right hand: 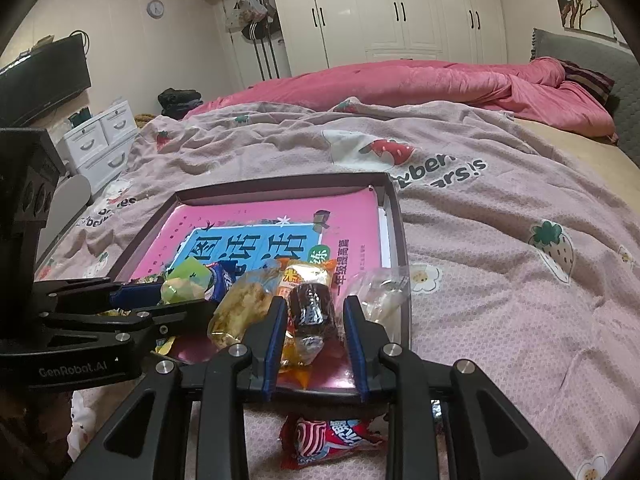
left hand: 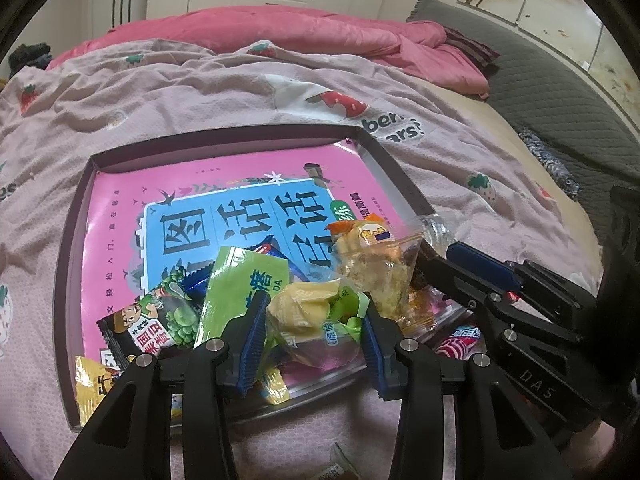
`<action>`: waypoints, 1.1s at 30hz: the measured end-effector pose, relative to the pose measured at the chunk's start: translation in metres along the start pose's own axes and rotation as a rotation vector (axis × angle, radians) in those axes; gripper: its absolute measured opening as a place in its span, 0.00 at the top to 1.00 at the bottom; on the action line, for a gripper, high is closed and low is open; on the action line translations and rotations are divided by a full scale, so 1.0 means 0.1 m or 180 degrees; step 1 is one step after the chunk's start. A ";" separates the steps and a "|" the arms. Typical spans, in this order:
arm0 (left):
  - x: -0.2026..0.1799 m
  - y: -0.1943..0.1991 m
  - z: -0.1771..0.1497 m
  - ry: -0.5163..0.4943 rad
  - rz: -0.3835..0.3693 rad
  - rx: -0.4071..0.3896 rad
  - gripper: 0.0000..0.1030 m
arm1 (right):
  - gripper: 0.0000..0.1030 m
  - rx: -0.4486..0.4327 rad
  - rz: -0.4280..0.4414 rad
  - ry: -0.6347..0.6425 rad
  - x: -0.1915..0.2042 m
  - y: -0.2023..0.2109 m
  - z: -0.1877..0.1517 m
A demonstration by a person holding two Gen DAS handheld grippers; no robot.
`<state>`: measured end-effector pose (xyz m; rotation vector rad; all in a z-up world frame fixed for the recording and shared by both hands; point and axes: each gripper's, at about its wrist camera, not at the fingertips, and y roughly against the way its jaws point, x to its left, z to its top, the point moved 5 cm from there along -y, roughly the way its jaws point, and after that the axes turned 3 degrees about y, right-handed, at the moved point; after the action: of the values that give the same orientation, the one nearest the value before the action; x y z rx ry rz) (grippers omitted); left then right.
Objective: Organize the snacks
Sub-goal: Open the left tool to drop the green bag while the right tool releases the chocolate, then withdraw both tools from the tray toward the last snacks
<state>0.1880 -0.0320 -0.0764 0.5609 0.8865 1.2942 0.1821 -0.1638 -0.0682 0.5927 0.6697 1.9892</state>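
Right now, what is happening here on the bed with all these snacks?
A person with a gripper in each hand is sorting snacks into a shallow tray on the bed, with a pink book lying in it. The left gripper is closed around a yellow-green snack packet over the pile. The right gripper has a dark wrapped snack between its fingers; I cannot tell whether it grips it. A red packet lies outside the tray.

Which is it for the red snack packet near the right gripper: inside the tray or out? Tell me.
Out. The red snack packet lies on the bedspread, just outside the tray's near rim.
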 end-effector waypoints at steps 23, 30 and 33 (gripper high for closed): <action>0.05 0.02 0.02 -0.0005 -0.0031 -0.0042 0.33 | 0.72 -0.0017 0.0019 -0.0037 0.03 0.10 0.00; 0.03 0.08 0.04 -0.0008 -0.0073 -0.0072 0.30 | 0.66 -0.0026 0.0029 -0.0084 0.01 0.14 0.01; 0.02 0.11 0.04 -0.0005 -0.0101 -0.0081 0.28 | 0.65 -0.0033 0.0016 -0.0097 0.00 0.16 0.02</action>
<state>0.1848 -0.0271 -0.0657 0.5259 0.8734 1.2747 0.1734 -0.1703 -0.0561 0.6177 0.6397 1.9833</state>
